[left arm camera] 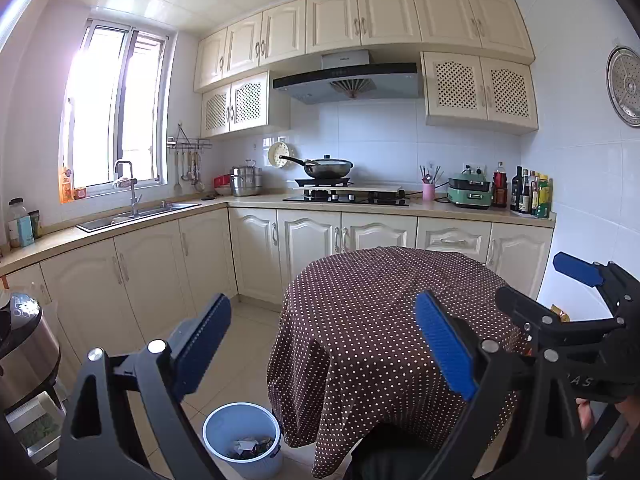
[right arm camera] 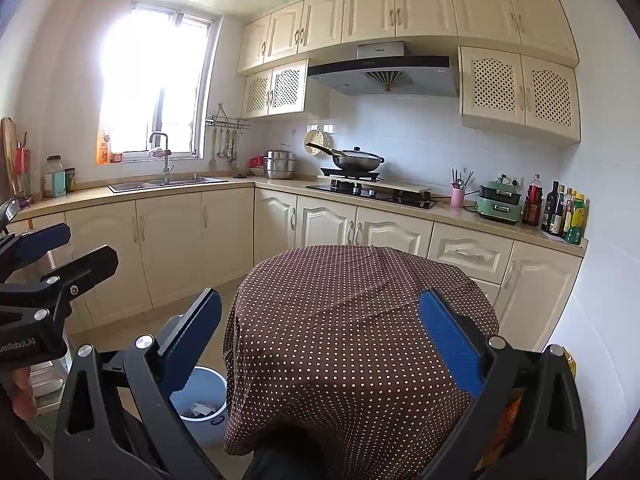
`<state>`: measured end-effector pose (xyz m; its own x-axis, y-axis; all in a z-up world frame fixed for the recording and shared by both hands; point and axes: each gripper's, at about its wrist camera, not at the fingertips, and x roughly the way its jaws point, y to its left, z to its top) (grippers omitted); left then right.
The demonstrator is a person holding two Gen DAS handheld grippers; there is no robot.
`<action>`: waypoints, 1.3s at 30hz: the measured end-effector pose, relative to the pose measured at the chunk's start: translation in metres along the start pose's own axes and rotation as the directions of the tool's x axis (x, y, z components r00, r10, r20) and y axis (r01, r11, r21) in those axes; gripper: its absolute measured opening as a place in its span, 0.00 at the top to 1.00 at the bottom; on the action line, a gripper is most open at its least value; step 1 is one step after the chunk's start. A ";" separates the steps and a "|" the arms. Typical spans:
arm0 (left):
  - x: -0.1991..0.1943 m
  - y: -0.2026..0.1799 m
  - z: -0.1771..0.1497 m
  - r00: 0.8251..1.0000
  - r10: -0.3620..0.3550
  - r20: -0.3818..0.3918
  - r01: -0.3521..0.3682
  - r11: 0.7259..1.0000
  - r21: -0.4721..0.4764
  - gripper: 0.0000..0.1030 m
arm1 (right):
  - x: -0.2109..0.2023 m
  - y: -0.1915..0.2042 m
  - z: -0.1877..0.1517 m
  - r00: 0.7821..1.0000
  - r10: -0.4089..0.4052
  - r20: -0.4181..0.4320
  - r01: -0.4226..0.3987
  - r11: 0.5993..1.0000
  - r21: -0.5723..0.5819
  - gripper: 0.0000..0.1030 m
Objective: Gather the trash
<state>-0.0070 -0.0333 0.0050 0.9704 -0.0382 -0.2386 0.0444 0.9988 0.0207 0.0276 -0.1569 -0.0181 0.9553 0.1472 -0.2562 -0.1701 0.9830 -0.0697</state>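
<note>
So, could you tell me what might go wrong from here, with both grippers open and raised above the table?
1. The bin sits on the floor, close against the hanging polka-dot tablecloth; a reach down could snag the cloth.
2. The right gripper is close beside the left gripper, so they might knock together.
3. No trash shows on the tabletop; an orange packet low on the right is mostly hidden and easily missed.

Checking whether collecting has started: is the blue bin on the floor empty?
No, the blue bin beside the draped table already holds a small heap of crumpled wrappers and paper at its bottom.
</note>
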 end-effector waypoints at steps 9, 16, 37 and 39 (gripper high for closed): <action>-0.001 0.000 -0.004 1.000 -0.001 -0.003 0.001 1.000 -0.004 0.11 | 0.000 0.000 -0.003 1.000 0.002 -0.007 -0.002 1.000 -0.002 0.07; -0.001 -0.001 -0.003 1.000 0.000 -0.003 0.000 1.000 -0.002 0.11 | 0.000 0.001 -0.004 1.000 0.001 -0.006 -0.001 1.000 -0.003 0.07; -0.001 0.000 -0.002 1.000 0.000 -0.005 0.000 1.000 -0.003 0.11 | 0.000 0.005 -0.006 1.000 0.010 -0.010 -0.010 1.000 0.000 0.07; 0.000 0.000 -0.002 1.000 0.000 -0.005 0.000 1.000 -0.003 0.11 | 0.000 0.006 -0.006 1.000 0.012 -0.010 -0.012 1.000 -0.003 0.07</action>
<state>-0.0081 -0.0337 0.0028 0.9692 -0.0385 -0.2432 0.0441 0.9989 0.0180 0.0247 -0.1517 -0.0242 0.9510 0.1575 -0.2661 -0.1818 0.9809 -0.0693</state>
